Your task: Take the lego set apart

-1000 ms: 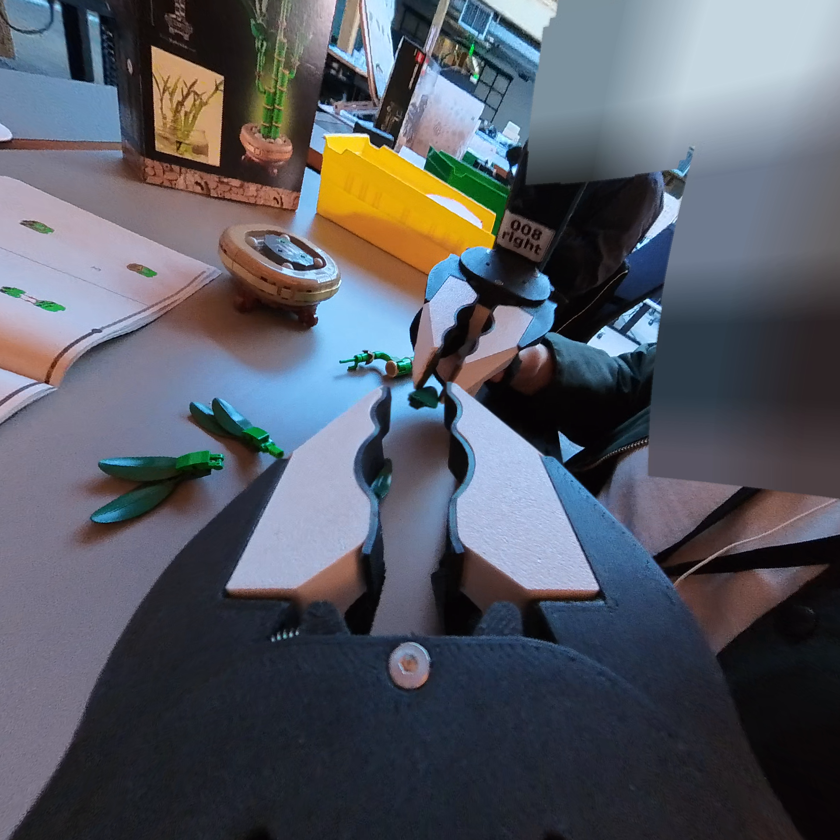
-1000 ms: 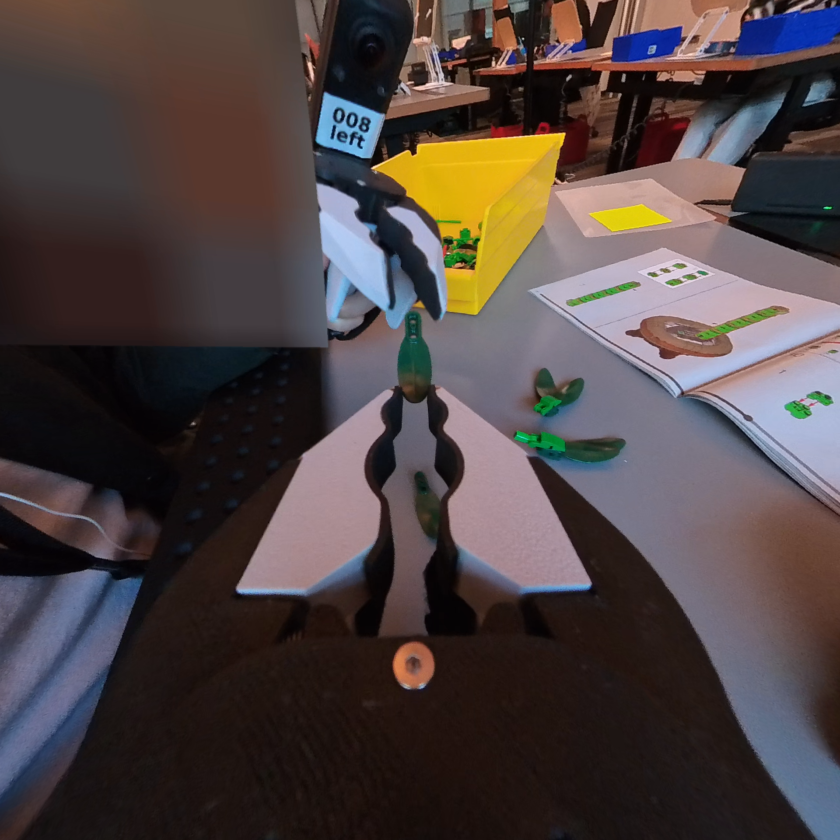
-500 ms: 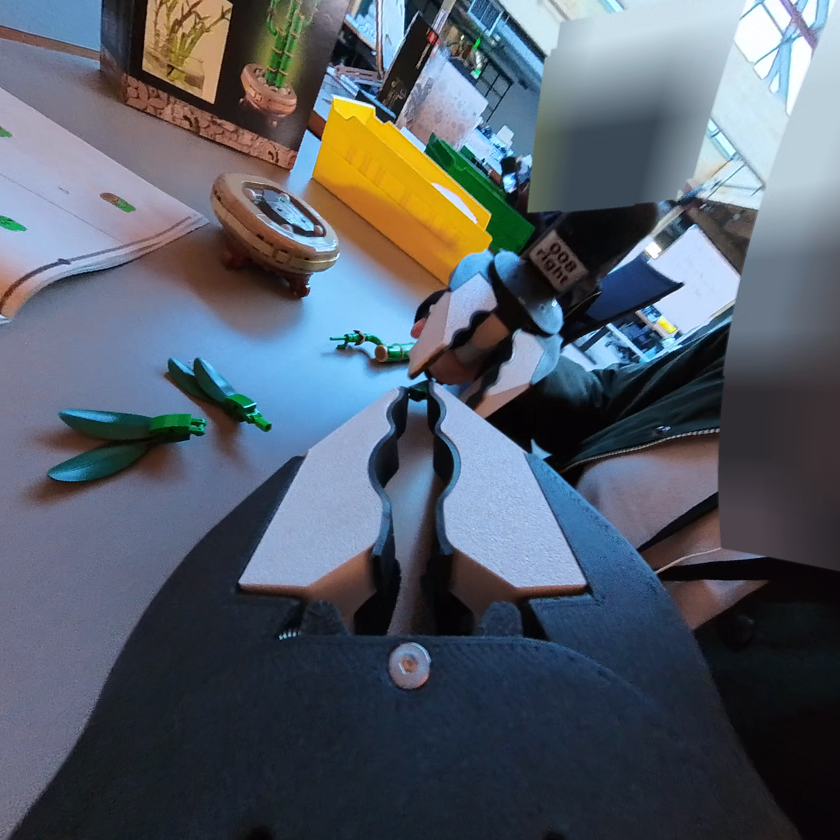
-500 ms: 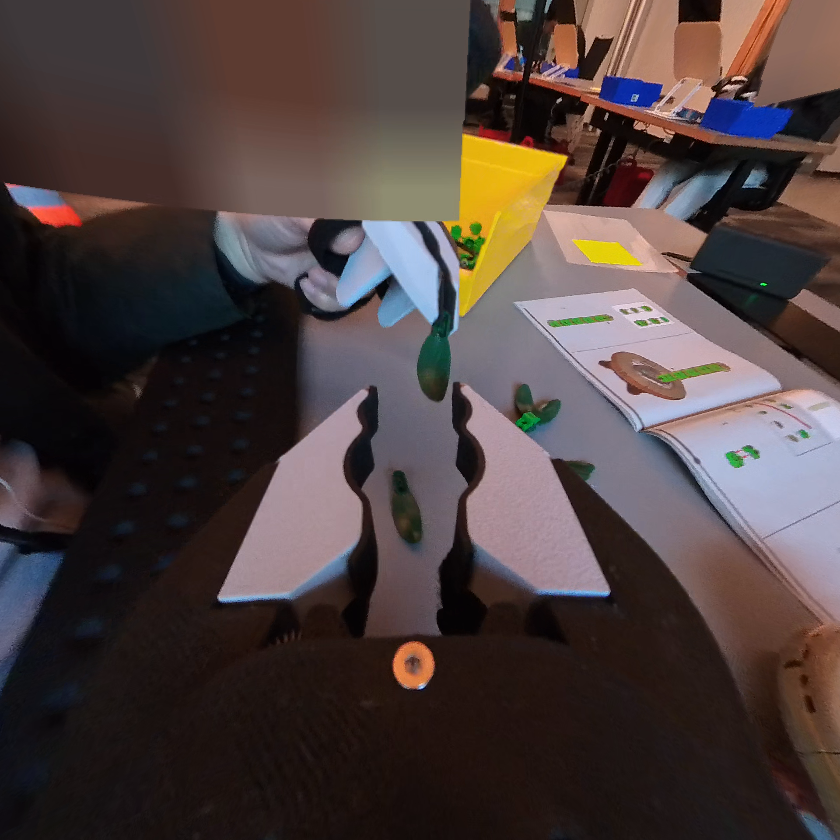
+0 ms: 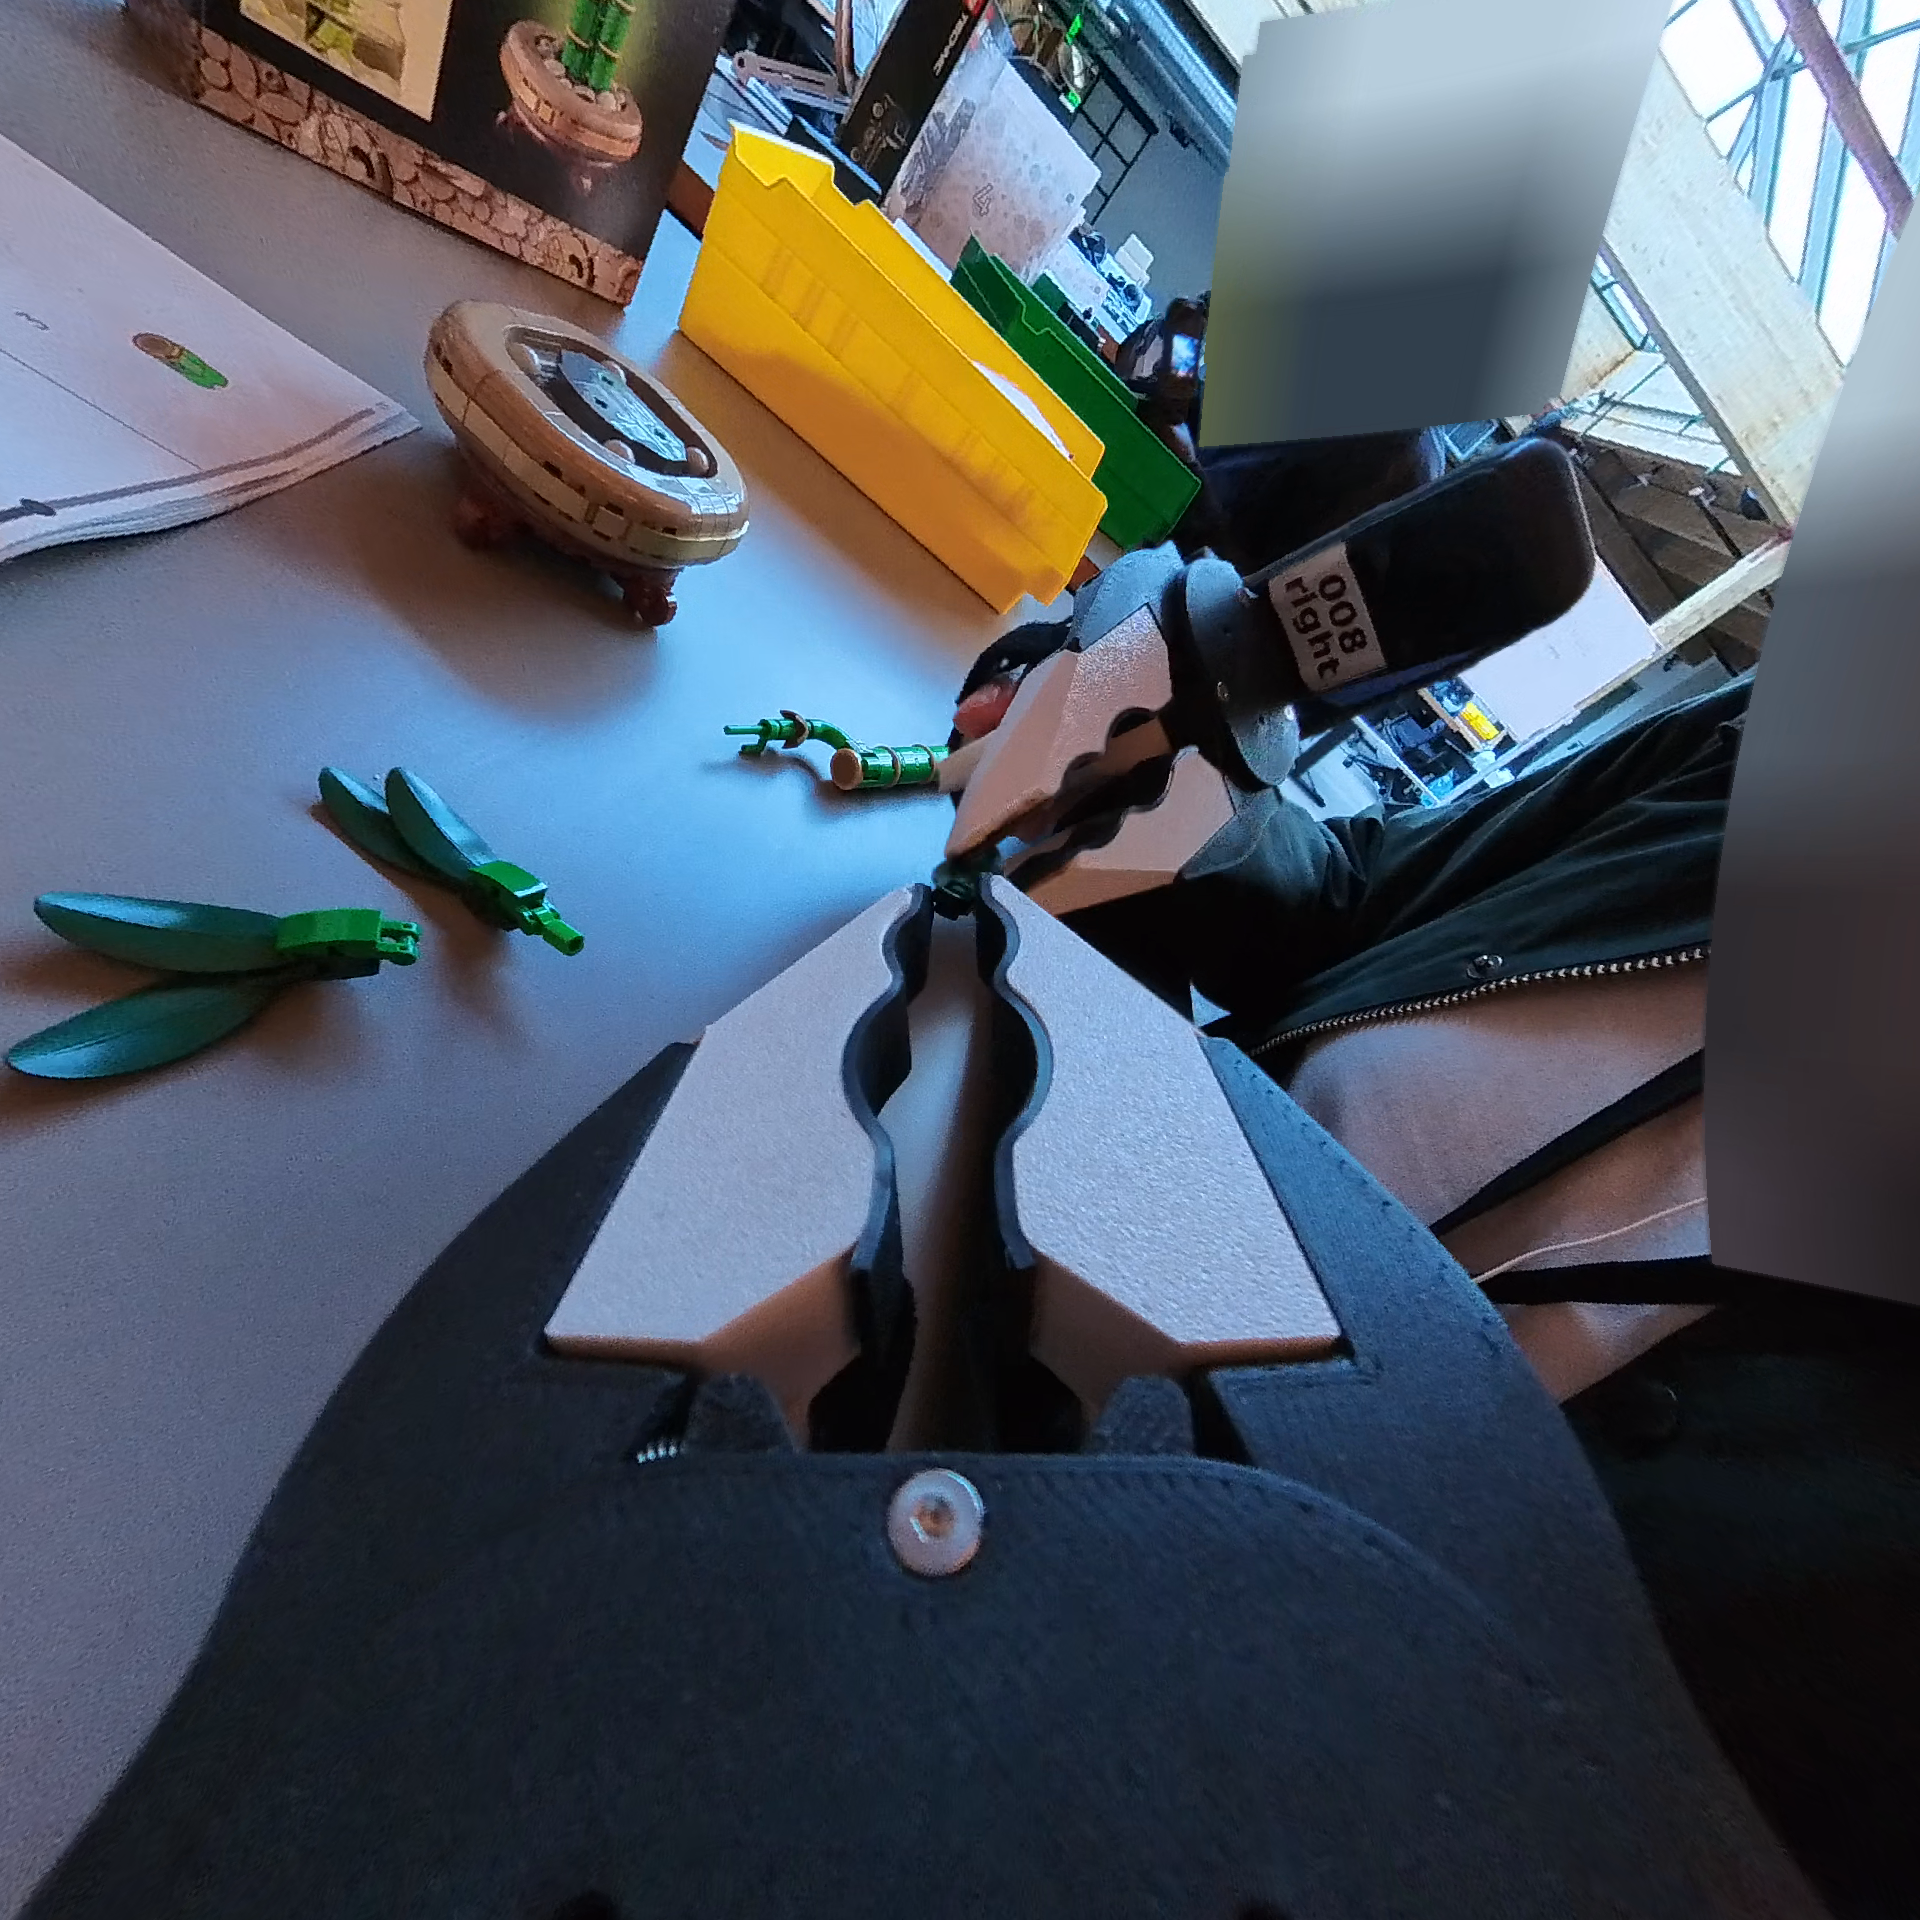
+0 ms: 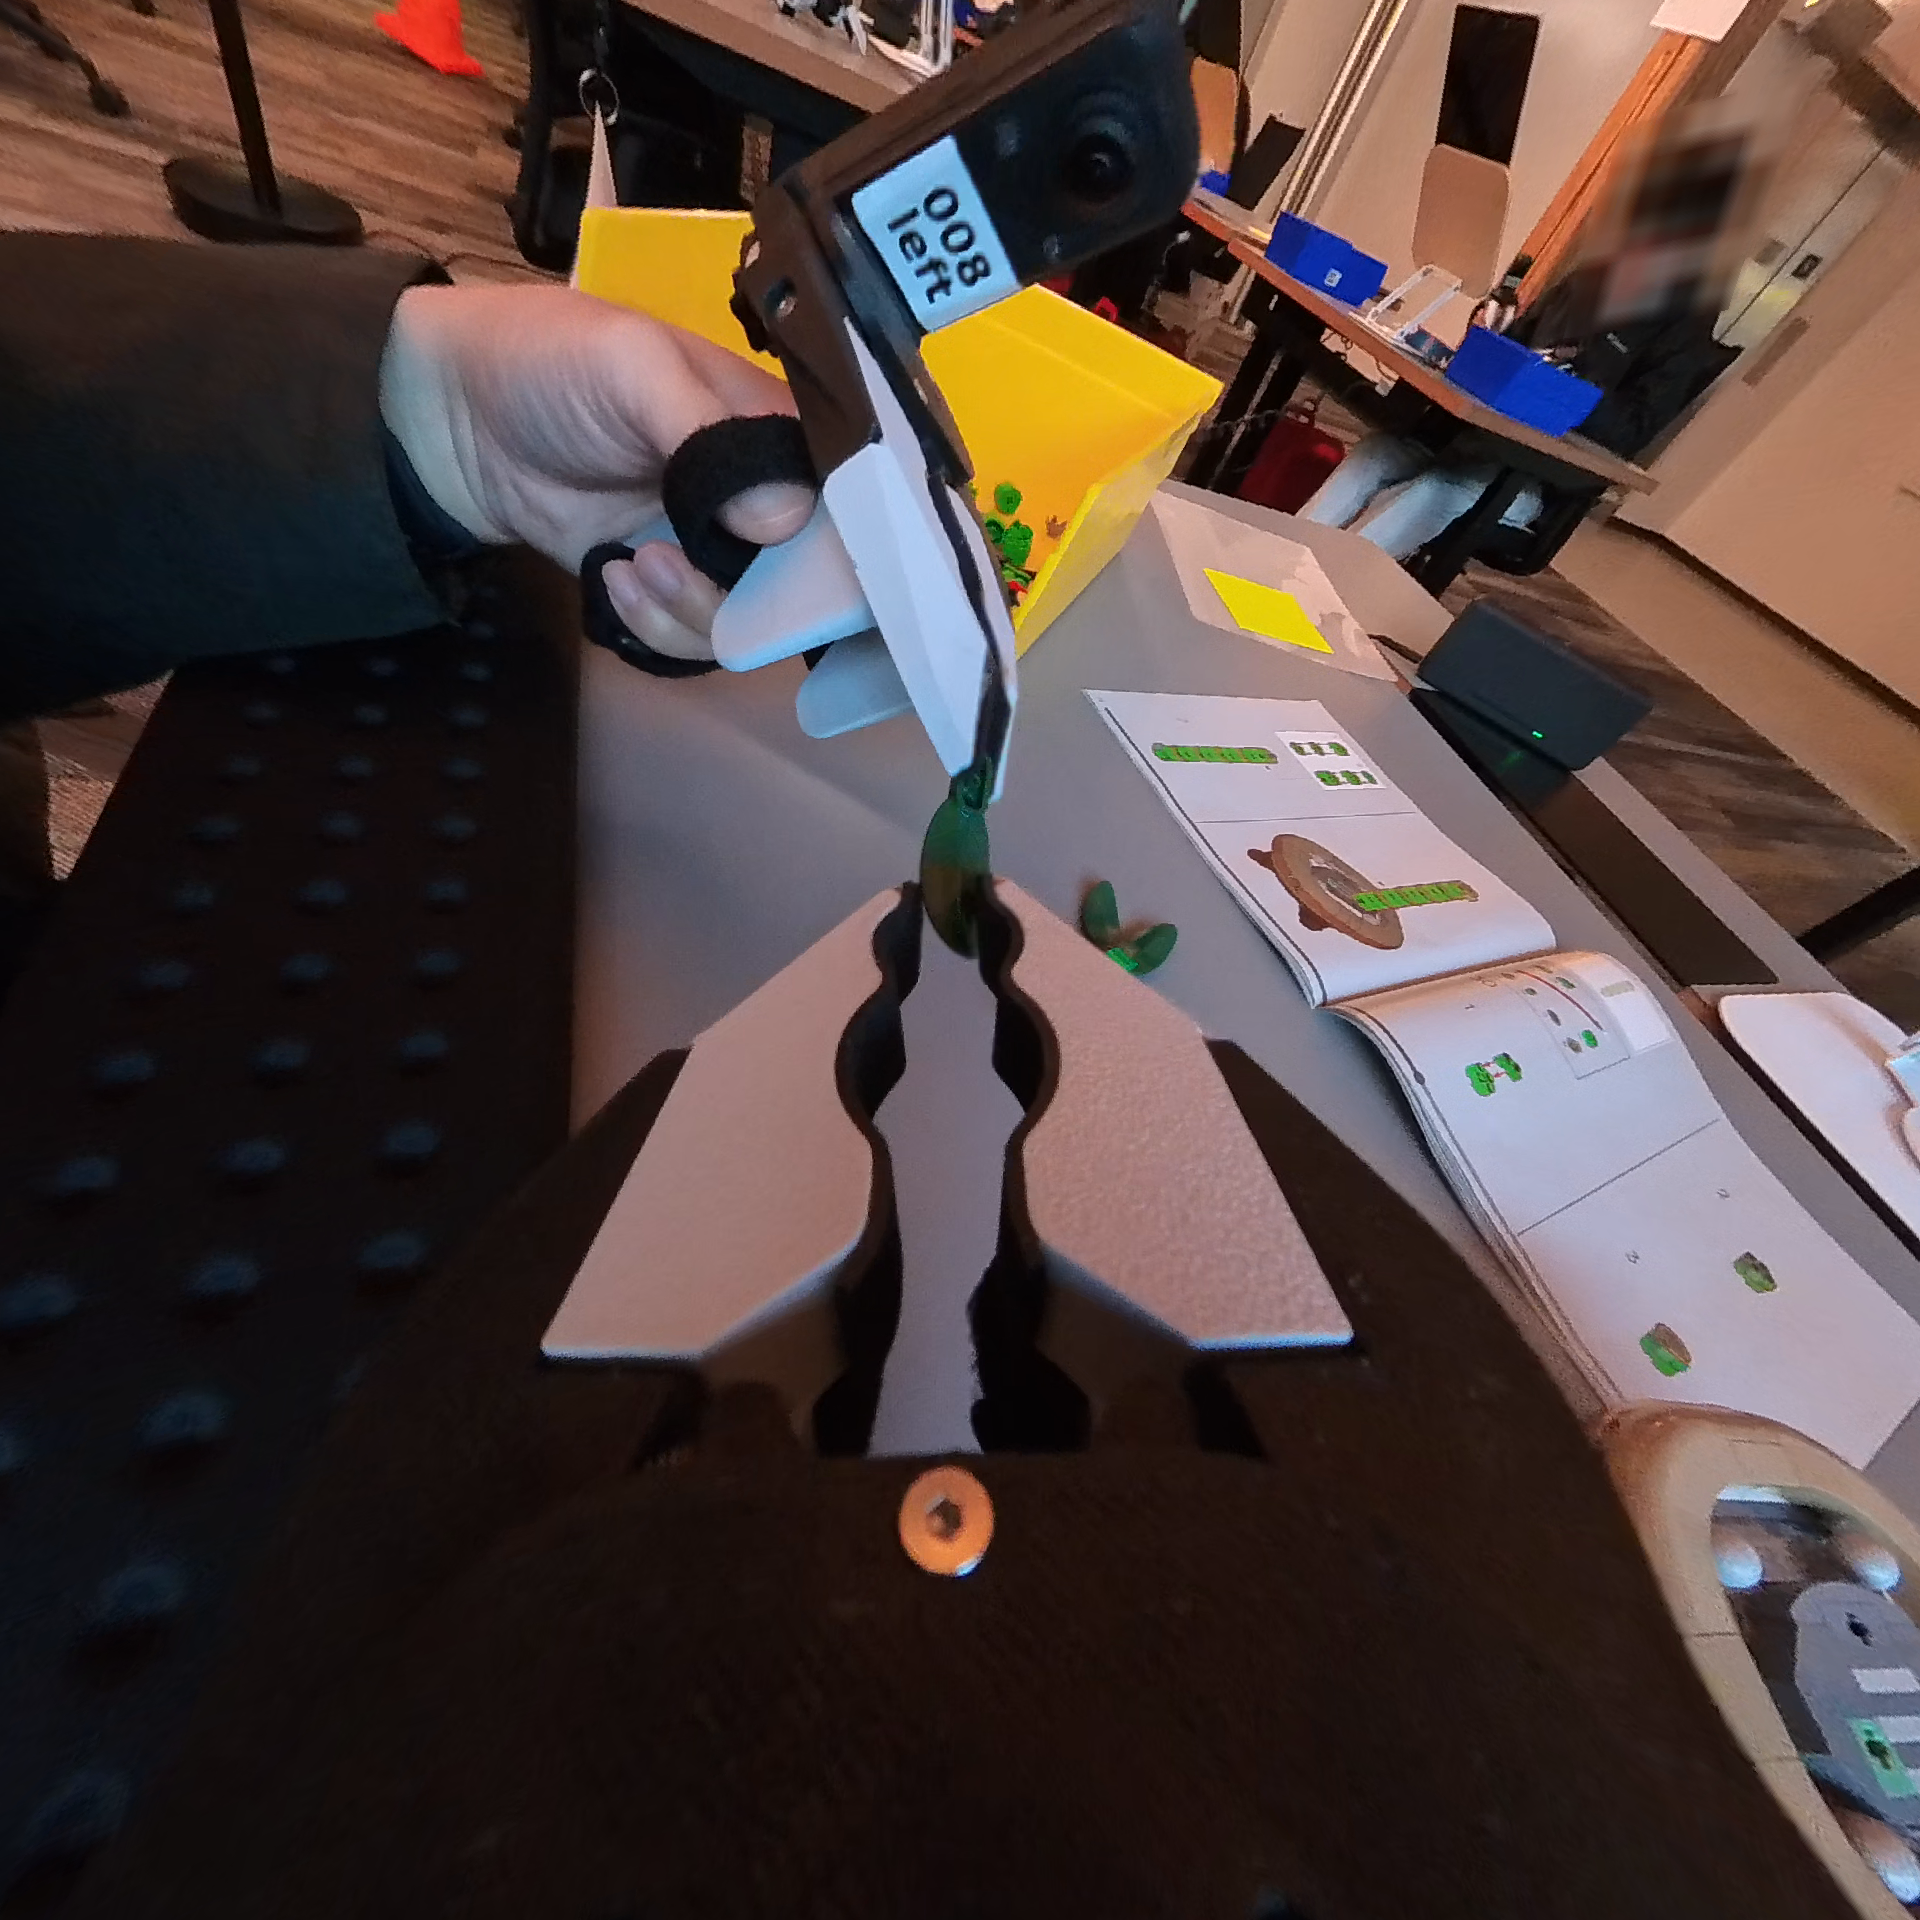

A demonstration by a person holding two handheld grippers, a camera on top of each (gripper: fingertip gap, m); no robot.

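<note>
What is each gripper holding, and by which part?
Both hold one dark green leaf piece: left gripper pinches its stem end, right gripper its blade tip.

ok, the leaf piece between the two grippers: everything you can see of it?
The leaf piece is a small dark green leaf, glossy plastic, with a knobby stem end. It is off the table and hangs roughly upright. The left gripper pinches its stem end from above; the right gripper has closed its jaws on the blade's lower tip.

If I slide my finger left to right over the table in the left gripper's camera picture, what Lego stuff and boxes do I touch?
Big leaf pair → smaller leaf pair → round tan pot base → bent bamboo stalk → yellow bin → green bin.
</note>
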